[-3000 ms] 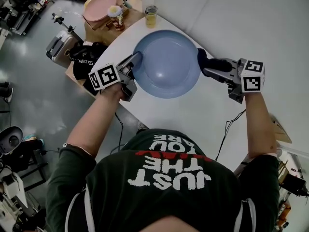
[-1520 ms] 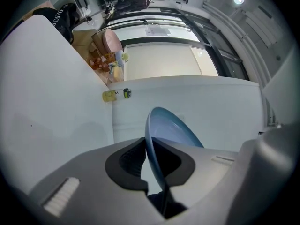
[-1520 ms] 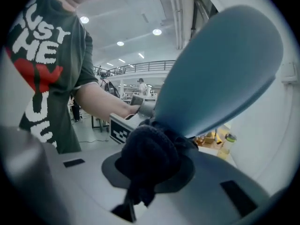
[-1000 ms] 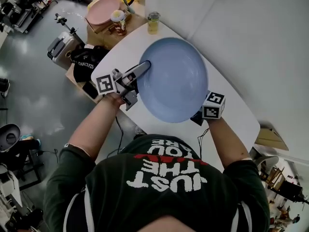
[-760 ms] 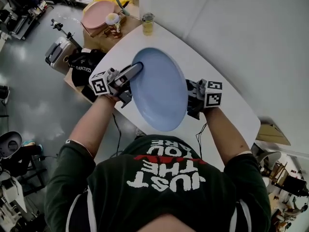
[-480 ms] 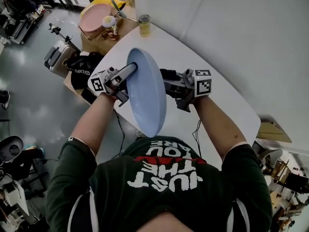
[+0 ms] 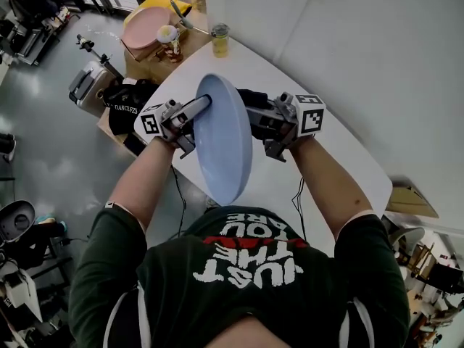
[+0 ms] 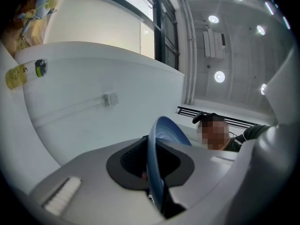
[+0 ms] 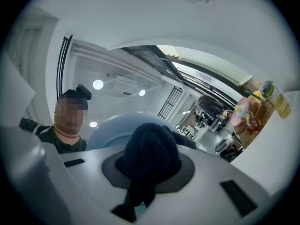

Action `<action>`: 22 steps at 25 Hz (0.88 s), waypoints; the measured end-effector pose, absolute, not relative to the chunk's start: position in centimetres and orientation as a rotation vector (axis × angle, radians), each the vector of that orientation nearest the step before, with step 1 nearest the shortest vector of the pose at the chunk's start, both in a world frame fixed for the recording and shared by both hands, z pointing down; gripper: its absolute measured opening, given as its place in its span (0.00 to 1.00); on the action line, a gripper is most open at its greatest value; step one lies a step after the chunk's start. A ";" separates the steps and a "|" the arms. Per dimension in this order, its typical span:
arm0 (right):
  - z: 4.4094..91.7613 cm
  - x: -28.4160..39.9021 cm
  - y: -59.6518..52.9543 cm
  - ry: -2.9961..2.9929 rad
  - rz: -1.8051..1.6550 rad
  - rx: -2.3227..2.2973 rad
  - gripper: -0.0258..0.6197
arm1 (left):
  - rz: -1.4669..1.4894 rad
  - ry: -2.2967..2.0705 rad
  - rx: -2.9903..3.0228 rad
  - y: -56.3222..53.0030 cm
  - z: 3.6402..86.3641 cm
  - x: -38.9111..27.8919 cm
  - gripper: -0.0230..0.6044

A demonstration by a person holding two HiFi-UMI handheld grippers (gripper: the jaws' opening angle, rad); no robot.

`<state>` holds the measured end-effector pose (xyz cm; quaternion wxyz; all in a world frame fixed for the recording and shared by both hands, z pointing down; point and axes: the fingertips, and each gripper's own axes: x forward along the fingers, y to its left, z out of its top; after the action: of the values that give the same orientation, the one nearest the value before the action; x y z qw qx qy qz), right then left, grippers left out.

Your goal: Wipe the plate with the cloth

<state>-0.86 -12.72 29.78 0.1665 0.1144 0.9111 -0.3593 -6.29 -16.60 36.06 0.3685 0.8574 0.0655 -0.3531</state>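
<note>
A large blue plate [image 7: 223, 140] stands tilted up on edge above the white table [image 7: 341, 158]. My left gripper [image 7: 204, 104] is shut on its upper left rim; in the left gripper view the plate's rim [image 8: 157, 168] runs edge-on between the jaws. From the right, my right gripper [image 7: 250, 114] is shut on a dark bunched cloth [image 7: 251, 98] that lies against the plate's right face. The right gripper view has the dark cloth [image 9: 150, 156] filling the jaws, with the plate [image 9: 110, 128] just behind it.
A yellow-green jar [image 7: 220, 40] stands at the table's far end. Beyond it a low brown stand holds a pink plate [image 7: 145, 26] and a small bottle [image 7: 170, 40]. A black bag [image 7: 127, 96] and a case [image 7: 90, 85] lie on the floor at left.
The plate has tipped from nearly flat to standing on edge. My right gripper rose from below the plate's near rim and brought the cloth up against its right face. The left gripper stayed put.
</note>
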 end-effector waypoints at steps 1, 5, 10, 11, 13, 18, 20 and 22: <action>29.1 -0.6 -12.6 2.591 -1.005 0.338 0.13 | -0.910 0.150 2.206 -16.8 36.2 -6.5 0.07; 26.9 0.6 -11.7 2.574 -0.952 0.395 0.13 | -0.944 0.083 2.218 -17.5 36.1 -7.0 0.07; 25.7 1.7 -9.4 2.542 -0.953 0.506 0.13 | -1.000 0.013 2.214 -18.3 35.3 -7.7 0.07; 25.7 1.8 -8.9 2.541 -0.961 0.534 0.13 | -1.012 -0.005 2.214 -18.5 35.3 -7.9 0.07; 26.2 1.9 -7.8 2.548 -0.982 0.584 0.13 | -1.034 -0.037 2.212 -18.8 35.4 -8.3 0.07; 28.7 1.4 -5.1 2.619 -1.039 0.667 0.13 | -1.082 -0.052 2.195 -18.6 35.1 -8.5 0.08; 30.0 0.6 -4.3 2.662 -1.055 0.685 0.13 | -1.110 -0.038 2.185 -18.4 34.6 -8.5 0.08; 31.1 -0.2 -4.2 2.709 -1.059 0.682 0.13 | -1.133 -0.020 2.172 -18.2 34.2 -8.5 0.08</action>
<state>-0.22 -4.18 31.10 0.0768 0.2275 0.9042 -0.3533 -8.51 -18.23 34.18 0.3388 0.8341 -0.0076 -0.4352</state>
